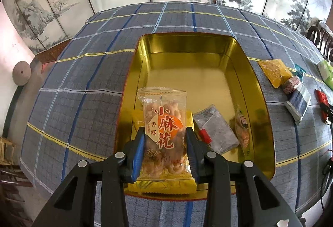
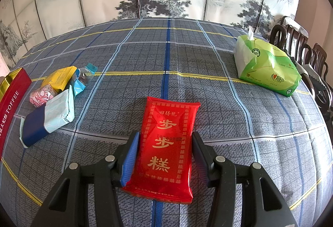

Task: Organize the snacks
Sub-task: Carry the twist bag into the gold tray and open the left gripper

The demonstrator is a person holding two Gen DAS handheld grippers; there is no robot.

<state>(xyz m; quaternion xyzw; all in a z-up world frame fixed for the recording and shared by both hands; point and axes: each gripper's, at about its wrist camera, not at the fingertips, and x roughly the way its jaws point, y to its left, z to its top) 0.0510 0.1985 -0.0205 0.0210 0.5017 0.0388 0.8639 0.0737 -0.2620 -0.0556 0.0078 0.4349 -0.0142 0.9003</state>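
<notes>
The table (image 2: pixel 208 64), covered in a blue-grey plaid cloth, carries a gold-lined tin (image 1: pixel 245 72) at the centre of the left wrist view, with a green tissue pack (image 2: pixel 264 66) at 2 o'clock in the right wrist view and a cluster of loose snacks (image 2: pixel 54 97) at 9 o'clock beside the tin's red wall. The left claw (image 1: pixel 164 152) is clenched on a clear fried-dough-twist packet (image 1: pixel 163 122) held above a yellow packet (image 1: pixel 162 186) at the tin's 6 o'clock end, with a grey packet (image 1: pixel 216 131) at 4 o'clock. The right claw (image 2: pixel 165 159) straddles a red cake packet (image 2: pixel 166 147) lying on the table; the left pad touches it, while contact on the right side cannot be confirmed.
</notes>
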